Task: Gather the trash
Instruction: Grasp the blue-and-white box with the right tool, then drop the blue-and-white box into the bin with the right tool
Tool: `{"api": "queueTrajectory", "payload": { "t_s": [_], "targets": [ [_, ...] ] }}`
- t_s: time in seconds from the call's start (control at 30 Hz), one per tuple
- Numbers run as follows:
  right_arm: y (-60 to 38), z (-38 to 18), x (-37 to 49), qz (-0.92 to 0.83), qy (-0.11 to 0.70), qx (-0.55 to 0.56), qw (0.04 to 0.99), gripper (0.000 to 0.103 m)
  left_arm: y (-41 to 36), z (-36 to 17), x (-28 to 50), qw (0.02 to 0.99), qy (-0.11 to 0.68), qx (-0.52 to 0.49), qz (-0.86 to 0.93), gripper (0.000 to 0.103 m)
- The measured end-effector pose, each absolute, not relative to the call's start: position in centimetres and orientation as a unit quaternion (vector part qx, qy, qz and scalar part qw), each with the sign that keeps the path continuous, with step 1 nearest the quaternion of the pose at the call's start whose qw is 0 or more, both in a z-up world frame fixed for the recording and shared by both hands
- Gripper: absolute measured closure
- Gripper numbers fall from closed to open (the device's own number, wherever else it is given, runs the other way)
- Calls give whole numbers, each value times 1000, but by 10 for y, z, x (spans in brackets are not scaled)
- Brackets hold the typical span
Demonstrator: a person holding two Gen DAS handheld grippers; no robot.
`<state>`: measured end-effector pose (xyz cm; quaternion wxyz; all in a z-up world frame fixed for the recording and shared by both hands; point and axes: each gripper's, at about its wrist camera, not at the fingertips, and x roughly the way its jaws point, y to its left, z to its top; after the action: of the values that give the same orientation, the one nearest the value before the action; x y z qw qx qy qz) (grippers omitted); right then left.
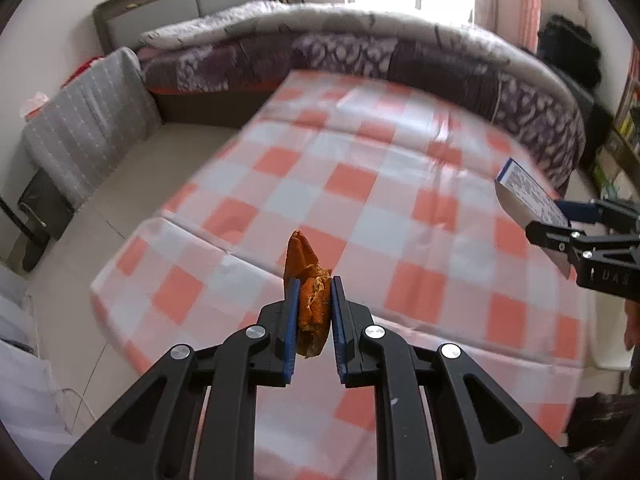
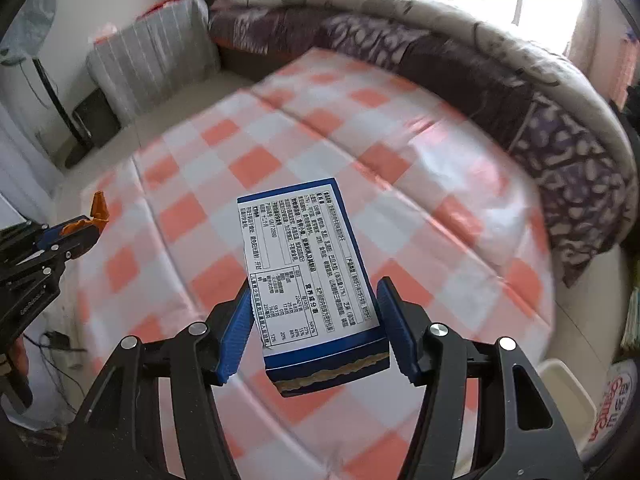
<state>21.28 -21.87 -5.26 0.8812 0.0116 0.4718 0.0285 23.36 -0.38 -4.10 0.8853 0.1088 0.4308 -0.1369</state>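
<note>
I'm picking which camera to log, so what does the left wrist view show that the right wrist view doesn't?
Only the left wrist view shows the orange peel close up, clamped in the left gripper, plus a dark headboard. Only the right wrist view shows the printed label on the blue box held by the right gripper, and a standing fan. Both show the checkered table, the folded quilt behind it, and the other gripper at the frame edge.
</note>
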Motion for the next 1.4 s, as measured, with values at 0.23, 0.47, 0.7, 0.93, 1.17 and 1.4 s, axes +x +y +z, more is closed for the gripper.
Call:
{"api": "queueTrajectory", "payload": {
  "t_s": [0.23, 0.47, 0.7, 0.93, 1.17, 1.4],
  "targets": [
    [-225, -4, 162, 16, 432, 55, 900, 46, -2, 0, 181, 899, 410, 78, -129, 88],
    [-248, 2, 104, -28, 407, 105, 907, 46, -12, 16, 134, 911, 390, 36, -129, 88],
    [-284, -6, 63, -95, 391, 143, 904, 45, -32, 8, 103, 916, 376, 14, -141, 88],
    [-336, -24, 44, -163, 397, 189, 883, 45, -56, -4, 95, 912, 378, 25, -158, 88],
    [-373, -41, 28, -206, 412, 232, 857, 45, -84, -9, 92, 906, 381, 28, -180, 88],
    [-403, -44, 12, -229, 400, 275, 844, 37, -118, -16, 88, 897, 387, 39, -209, 88]
  ]
}}
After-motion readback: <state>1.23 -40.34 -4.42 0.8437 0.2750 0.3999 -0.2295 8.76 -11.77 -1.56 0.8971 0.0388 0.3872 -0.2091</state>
